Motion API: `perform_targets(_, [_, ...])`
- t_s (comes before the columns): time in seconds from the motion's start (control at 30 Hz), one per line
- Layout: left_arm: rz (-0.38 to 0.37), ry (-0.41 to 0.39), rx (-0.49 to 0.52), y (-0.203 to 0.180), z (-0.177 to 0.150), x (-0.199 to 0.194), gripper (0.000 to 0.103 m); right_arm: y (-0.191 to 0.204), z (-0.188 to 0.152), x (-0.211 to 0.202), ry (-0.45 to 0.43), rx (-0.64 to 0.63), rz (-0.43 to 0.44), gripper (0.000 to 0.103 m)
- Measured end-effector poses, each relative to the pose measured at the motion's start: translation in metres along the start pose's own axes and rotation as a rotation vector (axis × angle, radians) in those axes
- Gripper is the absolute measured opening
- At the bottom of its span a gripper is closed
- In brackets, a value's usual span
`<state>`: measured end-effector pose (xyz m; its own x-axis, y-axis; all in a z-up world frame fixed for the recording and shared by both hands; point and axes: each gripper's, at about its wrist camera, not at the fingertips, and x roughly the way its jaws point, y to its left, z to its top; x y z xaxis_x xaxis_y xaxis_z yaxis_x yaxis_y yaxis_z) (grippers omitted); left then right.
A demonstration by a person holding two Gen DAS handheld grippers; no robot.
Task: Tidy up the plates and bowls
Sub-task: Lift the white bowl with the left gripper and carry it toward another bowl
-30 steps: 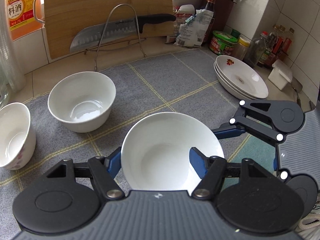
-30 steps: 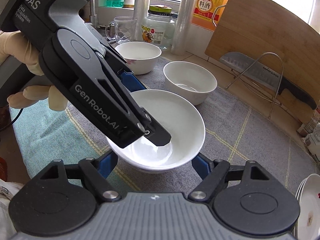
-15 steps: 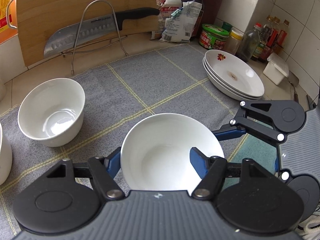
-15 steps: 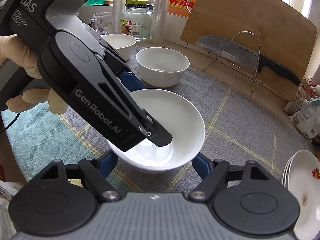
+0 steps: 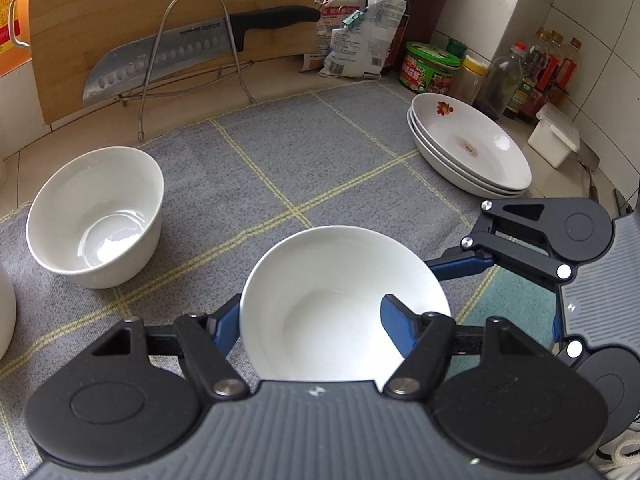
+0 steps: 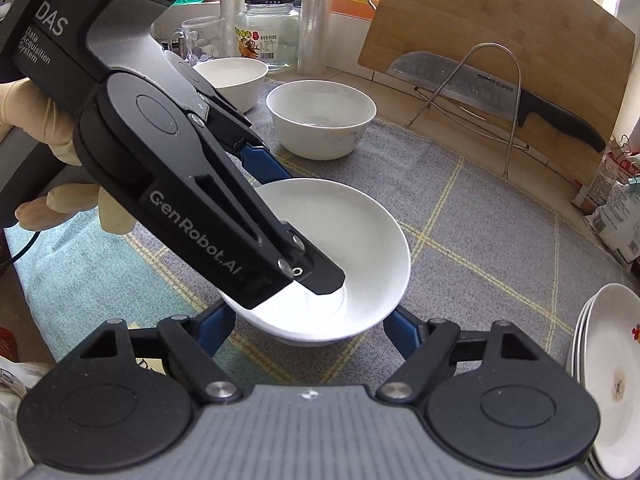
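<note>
My left gripper [image 5: 308, 320] is shut on the near rim of a shallow white bowl [image 5: 340, 288], one finger inside and one outside; it shows in the right wrist view [image 6: 352, 240] held just above the mat. My right gripper [image 6: 308, 324] is open, its fingers either side of that bowl, below it. A deeper white bowl [image 5: 96, 212] stands on the mat to the left, and also in the right wrist view [image 6: 320, 120]. A third bowl [image 6: 234, 80] stands behind it. A stack of white plates [image 5: 472, 148] sits at the right.
A grey checked mat [image 5: 280, 160] covers the counter. A wire rack with a knife [image 5: 192, 52] and a wooden board [image 5: 120, 20] stand at the back. Jars and bottles [image 5: 520, 68] line the right wall. A glass jar [image 6: 268, 28] stands at the back.
The held bowl and both grippers have moved right along the mat, away from the other bowls and closer to the plate stack. The grip is unchanged.
</note>
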<state>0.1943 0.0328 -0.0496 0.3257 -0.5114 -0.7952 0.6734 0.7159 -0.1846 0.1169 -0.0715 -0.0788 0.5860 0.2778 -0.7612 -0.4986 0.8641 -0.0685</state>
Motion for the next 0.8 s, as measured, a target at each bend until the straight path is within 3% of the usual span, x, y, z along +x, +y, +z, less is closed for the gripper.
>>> perform_targets(0.1, [-0.008,-0.002,-0.004,0.0,0.0,0.001,0.075,0.0,0.0,0.0,-0.001,0.006,0.002,0.084])
perform_targets(0.27, [-0.036,-0.017,0.005,-0.004,-0.001,0.0,0.09,0.001,0.0,0.002,-0.001,0.001,0.002,0.086])
perform_targets(0.33, [-0.023,-0.033,0.01,-0.005,-0.001,-0.002,0.097,0.001,-0.002,0.0,-0.015,0.002,-0.008,0.101])
perform_targets(0.6, [0.041,-0.105,-0.003,0.0,-0.006,-0.023,0.098,-0.001,-0.001,-0.01,-0.033,-0.007,-0.024,0.103])
perform_targets(0.8, [0.131,-0.177,-0.007,0.013,-0.012,-0.052,0.099,-0.001,0.006,-0.029,-0.088,-0.002,0.022,0.103])
